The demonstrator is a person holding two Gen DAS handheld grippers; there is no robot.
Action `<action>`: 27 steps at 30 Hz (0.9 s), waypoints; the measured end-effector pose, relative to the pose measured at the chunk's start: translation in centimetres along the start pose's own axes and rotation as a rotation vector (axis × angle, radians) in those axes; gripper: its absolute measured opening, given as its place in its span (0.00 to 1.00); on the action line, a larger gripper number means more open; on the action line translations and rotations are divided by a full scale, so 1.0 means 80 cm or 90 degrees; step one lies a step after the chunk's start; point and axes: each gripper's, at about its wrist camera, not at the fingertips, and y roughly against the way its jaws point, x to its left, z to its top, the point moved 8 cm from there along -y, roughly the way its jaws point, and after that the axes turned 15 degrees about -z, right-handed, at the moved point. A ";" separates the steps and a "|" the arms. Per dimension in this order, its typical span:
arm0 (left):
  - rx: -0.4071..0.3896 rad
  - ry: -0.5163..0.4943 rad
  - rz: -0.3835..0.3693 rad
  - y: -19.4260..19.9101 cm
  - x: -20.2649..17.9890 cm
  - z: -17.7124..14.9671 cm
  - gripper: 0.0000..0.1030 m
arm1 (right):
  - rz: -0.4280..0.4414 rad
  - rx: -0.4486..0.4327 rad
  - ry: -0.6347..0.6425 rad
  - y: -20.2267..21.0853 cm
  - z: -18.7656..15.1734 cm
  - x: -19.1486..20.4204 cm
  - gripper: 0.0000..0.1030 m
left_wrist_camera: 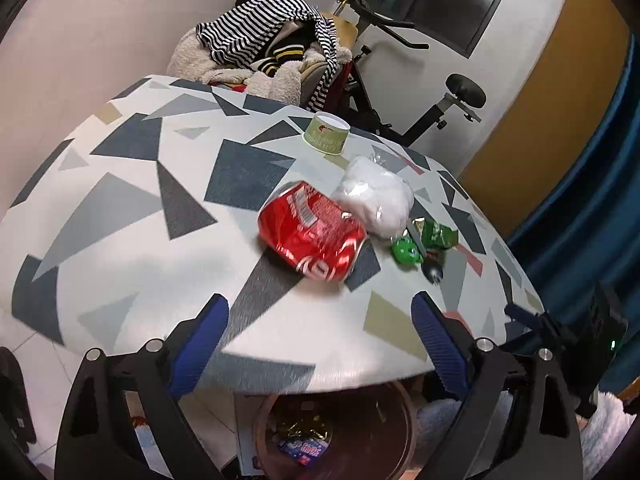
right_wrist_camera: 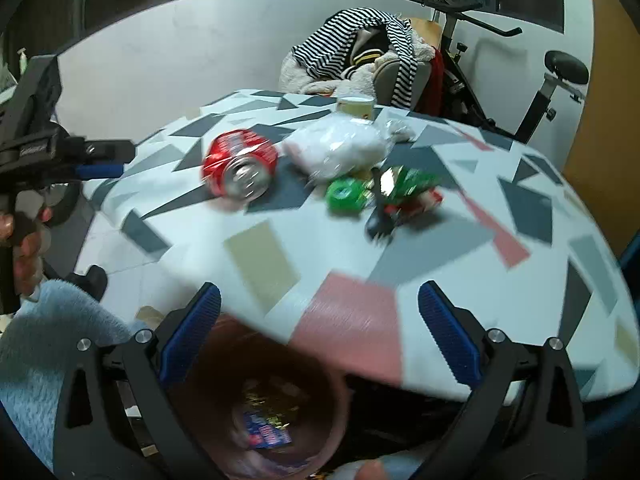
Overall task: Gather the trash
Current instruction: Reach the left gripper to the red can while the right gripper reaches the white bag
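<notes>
The bin (right_wrist_camera: 256, 412), directly below both grippers at the near edge of the table (left_wrist_camera: 120, 240), already holds some wrappers, so collection is judged partly done. Ahead of the left gripper (left_wrist_camera: 320, 344) and right gripper (right_wrist_camera: 320, 332), both spread wide and empty, these remain on the tabletop: crushed red can (left_wrist_camera: 312, 232), white plastic bag (left_wrist_camera: 376, 196), paper cup (left_wrist_camera: 327, 134), green wrapper (left_wrist_camera: 438, 234), green cap (left_wrist_camera: 406, 254).

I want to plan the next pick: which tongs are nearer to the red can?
Left, as I judge. The left tongs face the red can directly; from the right tongs it lies farther, up-left.
</notes>
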 end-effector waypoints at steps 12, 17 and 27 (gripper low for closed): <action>0.001 0.092 -0.047 -0.032 0.037 0.024 0.72 | -0.026 0.013 0.122 -0.115 0.128 0.006 0.94; -0.009 0.163 -0.078 -0.040 0.057 0.028 0.69 | -0.024 0.032 0.207 -0.164 0.153 0.032 0.94; -0.015 0.194 -0.088 -0.053 0.073 0.036 0.63 | -0.026 0.106 0.257 -0.227 0.164 0.058 0.95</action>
